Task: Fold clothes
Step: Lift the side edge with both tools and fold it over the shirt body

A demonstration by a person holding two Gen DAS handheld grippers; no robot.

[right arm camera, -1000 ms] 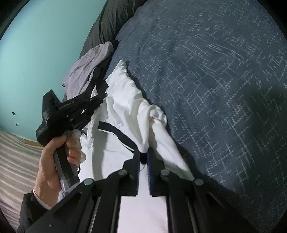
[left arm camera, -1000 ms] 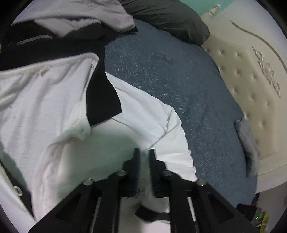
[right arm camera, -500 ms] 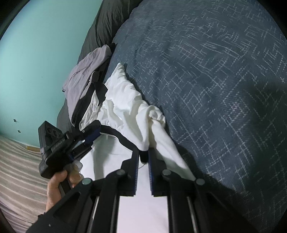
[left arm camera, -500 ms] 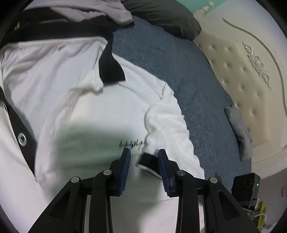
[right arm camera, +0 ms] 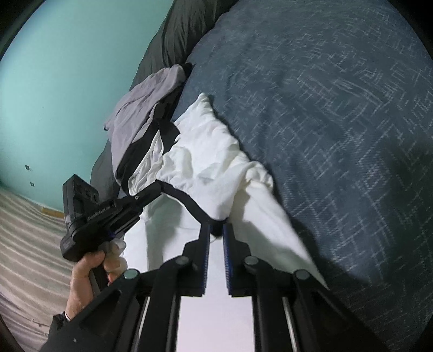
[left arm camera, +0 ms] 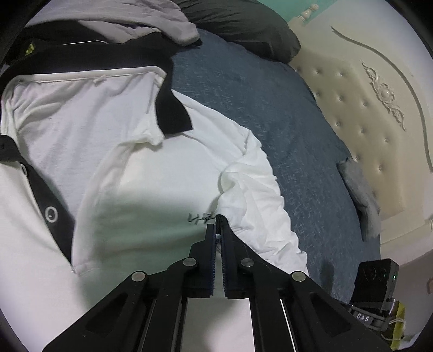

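Left tongs [left arm camera: 218, 226] just snapped closed. Half a second ago they stood apart over the black cuff of the white polo shirt [left arm camera: 151, 173]; now they're pinched on that sleeve hem, right next to the small chest script. Looks like a good bite, though the cuff itself is mostly hidden between the pads.

Right tongs [right arm camera: 215, 230] unchanged: narrow, clamped on the black-trimmed sleeve edge with white cloth bunched above it.

So both sleeve ends are now in hand. My read is the sleeve fold inward can start.

Shirt lies spread on the blue bedspread [left arm camera: 284, 140], collar toward the grey garment [left arm camera: 151, 24] and dark pillow.

Pose: both tongs angled down at the bed. My left hand [right arm camera: 89, 268] wraps the handle low in the right view, dark sleeve at the wrist.
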